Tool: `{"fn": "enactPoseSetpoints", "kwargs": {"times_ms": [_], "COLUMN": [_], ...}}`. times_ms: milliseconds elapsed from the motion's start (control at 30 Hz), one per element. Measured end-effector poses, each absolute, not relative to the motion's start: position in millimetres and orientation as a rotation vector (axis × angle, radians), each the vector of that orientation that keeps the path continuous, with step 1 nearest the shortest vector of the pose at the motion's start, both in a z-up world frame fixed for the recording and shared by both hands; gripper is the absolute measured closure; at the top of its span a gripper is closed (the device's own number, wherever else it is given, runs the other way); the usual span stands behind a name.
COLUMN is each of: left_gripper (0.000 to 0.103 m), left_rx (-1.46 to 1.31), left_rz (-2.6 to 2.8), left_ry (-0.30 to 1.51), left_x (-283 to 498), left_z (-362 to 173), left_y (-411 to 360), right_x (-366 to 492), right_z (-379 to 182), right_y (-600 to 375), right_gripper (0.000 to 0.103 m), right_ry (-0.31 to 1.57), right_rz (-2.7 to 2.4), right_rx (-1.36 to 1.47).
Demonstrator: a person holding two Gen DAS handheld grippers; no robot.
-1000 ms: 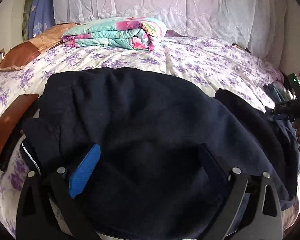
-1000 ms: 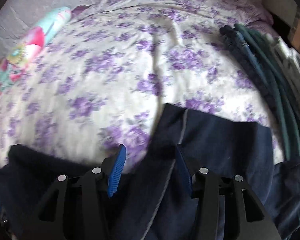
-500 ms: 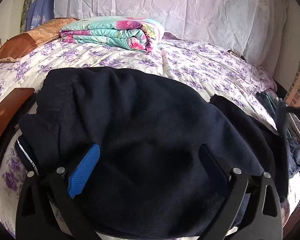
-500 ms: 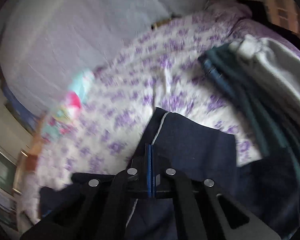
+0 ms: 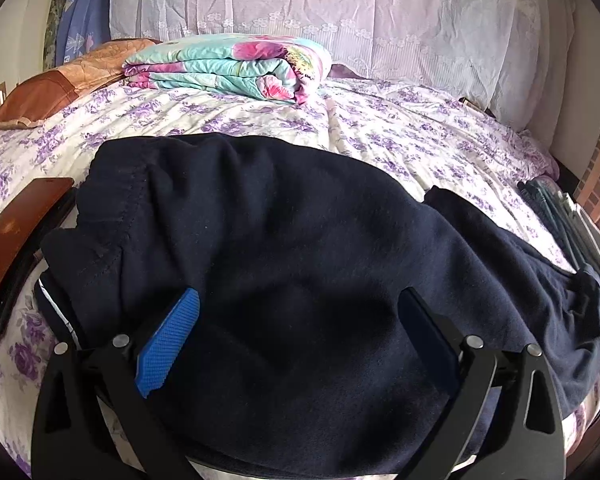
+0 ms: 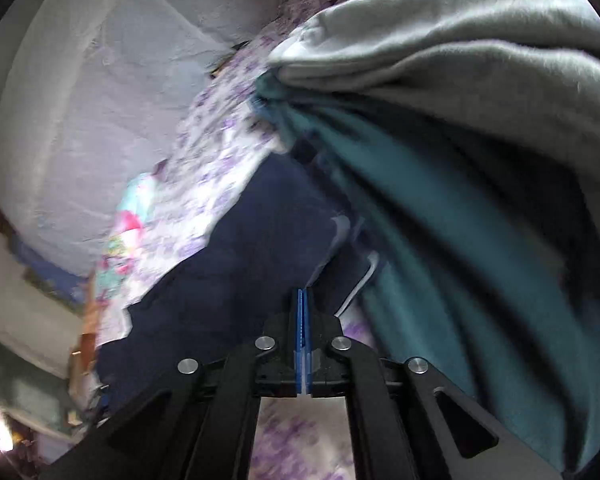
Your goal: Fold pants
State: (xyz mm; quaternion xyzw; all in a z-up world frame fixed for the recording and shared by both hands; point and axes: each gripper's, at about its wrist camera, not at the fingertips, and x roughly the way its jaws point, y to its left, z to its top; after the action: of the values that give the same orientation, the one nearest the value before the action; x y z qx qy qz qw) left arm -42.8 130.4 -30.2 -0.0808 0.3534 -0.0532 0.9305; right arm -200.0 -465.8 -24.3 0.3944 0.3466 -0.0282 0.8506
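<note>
Left gripper [image 5: 300, 320] spread wide over dark navy fleece pants [image 5: 300, 232] on the floral-sheeted bed [image 5: 420, 136]; right gripper [image 6: 302, 308] pads pressed together, grasp on cloth unclear.

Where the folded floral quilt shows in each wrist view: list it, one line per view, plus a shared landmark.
Left wrist: folded floral quilt sits upper centre, at the bed's far end below the white lace cover.
Right wrist: blurred, at left of centre, tilted.
Shared landmark: the purple-flowered bedsheet beneath it.

folded quilt [image 6: 126, 236] blurred, pants [image 5: 300, 272] cut off
</note>
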Motion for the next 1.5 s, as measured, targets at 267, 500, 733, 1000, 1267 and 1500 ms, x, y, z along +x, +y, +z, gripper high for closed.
{"fn": "enactPoseSetpoints", "kwargs": {"times_ms": [267,500,733,1000,1267,1500], "left_gripper": [0.006,0.005,0.006,0.005,0.005,0.005], "left_rx": [-0.163,-0.150,-0.177,-0.156,-0.143,-0.144], "left_rz": [-0.106,-0.098,-0.059,-0.045,-0.039,-0.040], "left_ry": [0.721,0.725,0.718,0.717,0.723,0.722], "left_x": [-43,-43,-42,-42,-41,-41], "left_z": [-30,-30,-29,-29,-30,-30], "left_y": [130,129,135,133,133,133], "right_x": [-183,-144,-104,-161,-192,-211], "right_z": [-21,-9,129,6,-22,-16], "right_y": [-464,-465,-431,-488,-483,-499], "right_gripper": [0.051,0.091,0.092,0.092,0.095,0.103], "right_ry": [0.704,0.717,0.430,0.688,0.758,0.791], "right_rz": [0.002,0.006,0.202,-0.024,-0.087,-0.132], "right_rx": [0.895,0.838,0.661,0.795,0.747,0.708]}}
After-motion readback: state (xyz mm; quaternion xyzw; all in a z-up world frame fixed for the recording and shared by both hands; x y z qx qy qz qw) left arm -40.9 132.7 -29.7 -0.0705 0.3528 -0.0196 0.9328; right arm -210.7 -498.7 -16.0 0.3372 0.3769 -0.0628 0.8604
